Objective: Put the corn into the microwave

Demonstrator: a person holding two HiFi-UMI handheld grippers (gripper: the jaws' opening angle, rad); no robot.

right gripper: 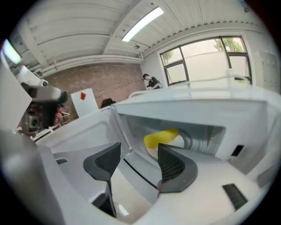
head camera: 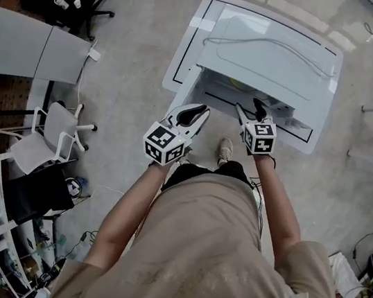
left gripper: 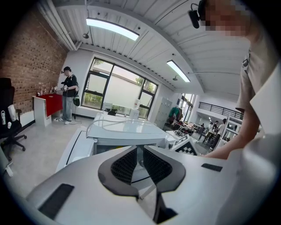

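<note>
The corn (right gripper: 161,137) already lies inside the microwave (right gripper: 228,105), just beyond the right gripper (right gripper: 138,149), whose fingers stand apart and empty. The left gripper (left gripper: 139,151) has its fingers all but together, holding nothing. Shutting the door (right gripper: 83,132), left of the right fingers, seems to remain: draw those fingers clear of the opening, then push its outer edge steadily until it latches.

A big window (left gripper: 116,90) fills the far wall. Left of it runs a brick wall (left gripper: 30,57), above it ceiling lights (left gripper: 112,28), below it grey floor (left gripper: 35,147).
</note>
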